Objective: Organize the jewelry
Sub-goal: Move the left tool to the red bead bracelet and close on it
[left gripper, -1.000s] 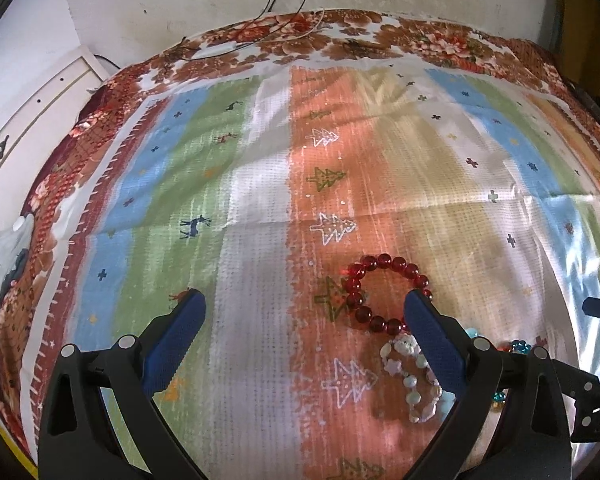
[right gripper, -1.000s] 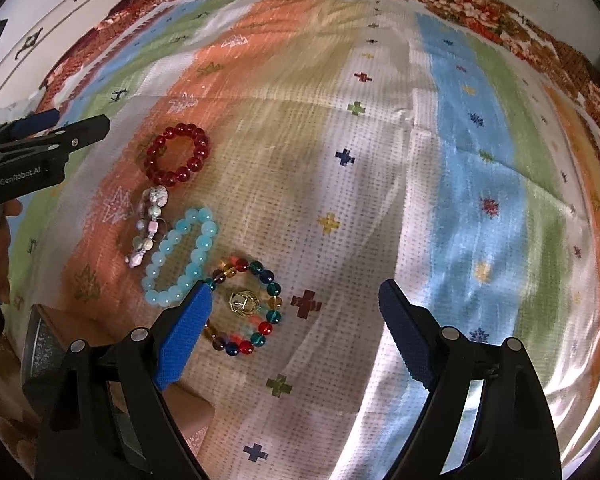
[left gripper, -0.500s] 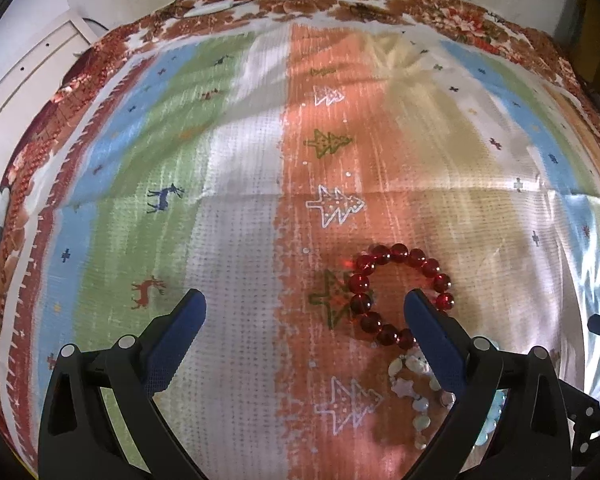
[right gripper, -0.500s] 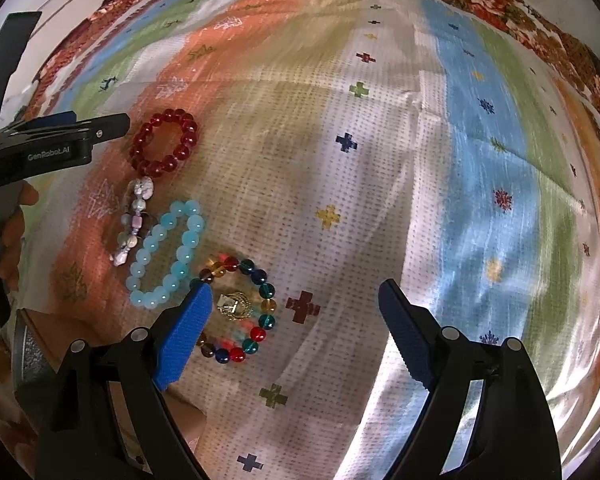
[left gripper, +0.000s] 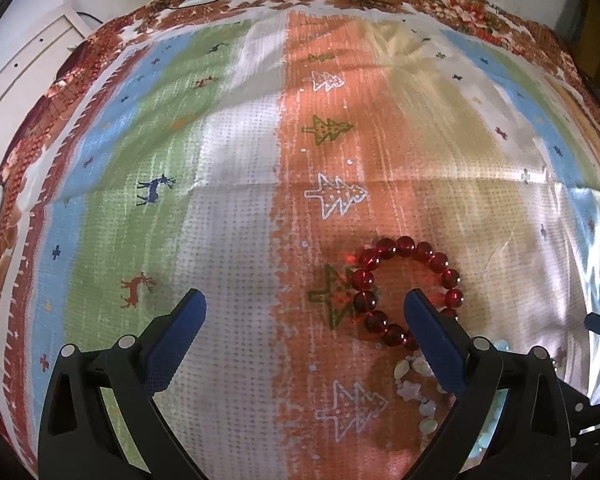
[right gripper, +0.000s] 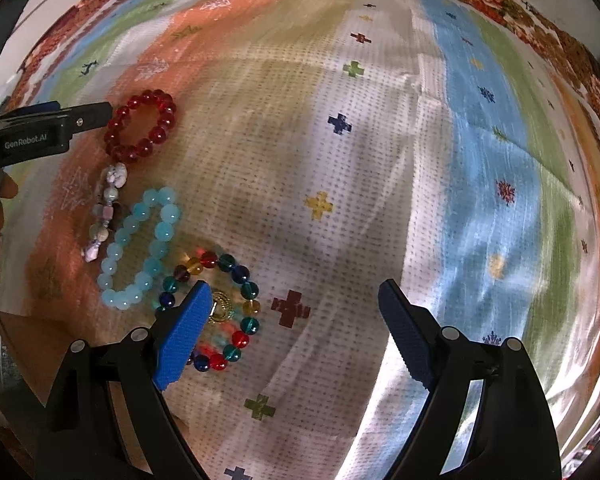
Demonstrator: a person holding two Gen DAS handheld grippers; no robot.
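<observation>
Several bead bracelets lie in a row on a striped cloth. A red bead bracelet (left gripper: 404, 292) (right gripper: 140, 126) lies farthest. Beside it are a pale stone bracelet (right gripper: 104, 210) (left gripper: 416, 396), a light blue bracelet (right gripper: 140, 248) and a multicoloured bracelet (right gripper: 220, 308) with a gold charm (right gripper: 221, 307). My left gripper (left gripper: 304, 304) is open and empty; its right finger overlaps the red bracelet's near side. My right gripper (right gripper: 296, 300) is open and empty; its left finger covers part of the multicoloured bracelet.
The striped cloth (left gripper: 236, 240) (right gripper: 380, 200) with tree and deer prints covers the whole surface, with a crease across its middle. A white panel (left gripper: 16, 68) stands beyond its far left edge. A brown box corner (right gripper: 16, 360) sits at the near left.
My left gripper has moved forward and right, so its right finger now reaches the red bracelet. My right gripper has come closer over the multicoloured bracelet. No bracelet has moved.
</observation>
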